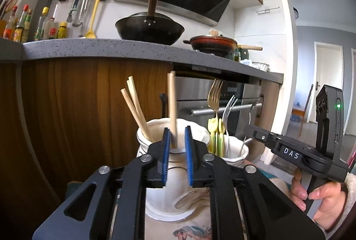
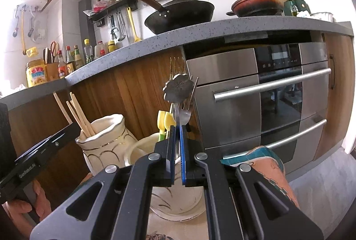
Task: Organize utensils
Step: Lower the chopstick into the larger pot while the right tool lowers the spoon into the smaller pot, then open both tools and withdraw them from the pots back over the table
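A white vase [image 1: 155, 191] with thin dark lines holds several wooden chopsticks [image 1: 135, 106]. My left gripper [image 1: 177, 140] sits at the vase's rim with a pair of chopsticks [image 1: 171, 102] upright between its blue pads; they lean by the left pad, with a gap to the right pad, so it is open. Beside the vase, a white cup [image 2: 142, 151] holds a gold fork [image 1: 214, 95], a steel fork [image 1: 228, 106] and yellow-green handled utensils [image 2: 165, 120]. My right gripper [image 2: 177, 129] is shut on a metal spoon [image 2: 178, 86] with a flower-shaped head, held upright over that cup.
A grey countertop [image 1: 111, 49] overhangs close behind, carrying a black wok [image 1: 151, 29] and a red pan [image 2: 258, 4]. A steel oven [image 2: 255, 95] with bar handles stands to the right. The vessels stand on a patterned cloth [image 1: 191, 231]. A hand [image 1: 322, 197] grips the right tool.
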### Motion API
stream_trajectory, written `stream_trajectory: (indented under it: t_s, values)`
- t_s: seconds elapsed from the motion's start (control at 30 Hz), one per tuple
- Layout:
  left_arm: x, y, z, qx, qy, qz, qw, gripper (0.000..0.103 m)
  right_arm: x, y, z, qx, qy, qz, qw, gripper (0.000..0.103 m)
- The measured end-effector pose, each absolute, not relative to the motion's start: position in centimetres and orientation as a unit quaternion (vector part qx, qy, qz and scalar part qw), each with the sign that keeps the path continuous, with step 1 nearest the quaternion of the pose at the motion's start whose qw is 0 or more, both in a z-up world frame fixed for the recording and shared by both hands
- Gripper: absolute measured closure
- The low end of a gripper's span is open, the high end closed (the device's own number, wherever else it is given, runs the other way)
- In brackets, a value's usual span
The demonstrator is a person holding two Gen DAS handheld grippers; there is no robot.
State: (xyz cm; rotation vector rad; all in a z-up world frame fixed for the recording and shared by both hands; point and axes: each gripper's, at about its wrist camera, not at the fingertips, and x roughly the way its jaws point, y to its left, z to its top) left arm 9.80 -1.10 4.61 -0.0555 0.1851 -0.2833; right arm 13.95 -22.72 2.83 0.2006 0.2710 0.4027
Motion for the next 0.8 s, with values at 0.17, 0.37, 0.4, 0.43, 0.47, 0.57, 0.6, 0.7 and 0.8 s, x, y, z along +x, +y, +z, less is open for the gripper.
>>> stream_trajectory:
  t_s: [0.17,0.37,0.4,0.43,0.47,0.57,0.6,0.7,0.8]
  values:
    - [9.6,-1.2,4.7,-0.025,0.09,-0.141,0.986,0.085,13.9,-22.7,2.8,0.099,0.139,0.199,0.965,0.09]
    - [8.3,-0.8,4.8,-0.032,0.087,-0.136,0.986,0.071,12.4,-23.2,3.1,0.098,0.141,0.201,0.965,0.084]
    - [8.1,-0.7,4.8,-0.031,0.088,-0.133,0.987,0.071,12.0,-23.3,3.1,0.097,0.145,0.201,0.964,0.083]
    - [7.8,-0.7,4.7,-0.03,0.092,-0.13,0.987,0.07,11.8,-23.4,3.0,0.097,0.15,0.202,0.963,0.083]
    - [7.6,-0.7,4.5,-0.03,0.095,-0.128,0.987,0.068,11.6,-23.4,3.0,0.097,0.155,0.204,0.962,0.078]
    - [6.7,-0.8,4.0,-0.024,0.107,-0.118,0.987,0.049,10.7,-23.4,2.7,0.091,0.169,0.212,0.958,0.059]
    - [6.4,-0.7,3.9,-0.023,0.108,-0.115,0.987,0.044,10.4,-23.3,2.7,0.086,0.171,0.213,0.958,0.053]
    - [5.2,-0.8,3.5,-0.018,0.116,-0.106,0.987,0.027,9.1,-23.2,2.5,0.067,0.177,0.212,0.959,0.037]
    - [4.0,-0.7,3.2,-0.011,0.12,-0.093,0.988,0.022,8.2,-23.2,2.2,0.054,0.184,0.208,0.959,0.023]
